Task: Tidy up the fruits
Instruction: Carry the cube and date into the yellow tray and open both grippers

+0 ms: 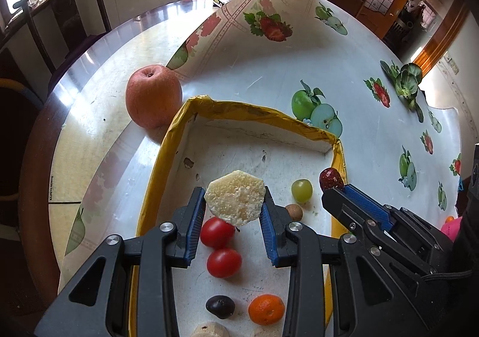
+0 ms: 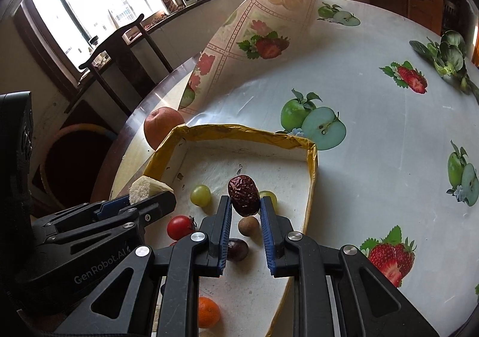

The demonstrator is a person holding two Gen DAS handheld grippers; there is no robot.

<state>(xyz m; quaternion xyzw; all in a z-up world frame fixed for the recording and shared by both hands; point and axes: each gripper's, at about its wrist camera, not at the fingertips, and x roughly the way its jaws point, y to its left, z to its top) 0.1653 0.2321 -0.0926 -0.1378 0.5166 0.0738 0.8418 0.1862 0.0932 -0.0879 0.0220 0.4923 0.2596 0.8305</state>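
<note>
My left gripper [image 1: 235, 202] is shut on a pale yellow fruit slice [image 1: 235, 200], held above a white tray with a yellow rim [image 1: 239, 108]. My right gripper [image 2: 245, 202] is shut on a wrinkled red date [image 2: 244, 194] over the same tray [image 2: 239, 129]; the date also shows in the left wrist view [image 1: 330, 178]. In the tray lie two cherry tomatoes [image 1: 217, 232], a green grape [image 1: 301, 190], a brown longan [image 1: 295, 211], a dark plum [image 1: 220, 305] and a small orange [image 1: 266, 308]. A large red apple [image 1: 153, 96] sits on the table beyond the tray's left corner.
The round table has a fruit-print cloth [image 1: 374, 127] whose far corner is folded up [image 1: 269, 7]. A leafy green vegetable [image 1: 407, 79] lies at the far right. A dark wooden chair [image 1: 60, 7] stands beyond the table. A pink object [image 1: 452, 227] is at the right edge.
</note>
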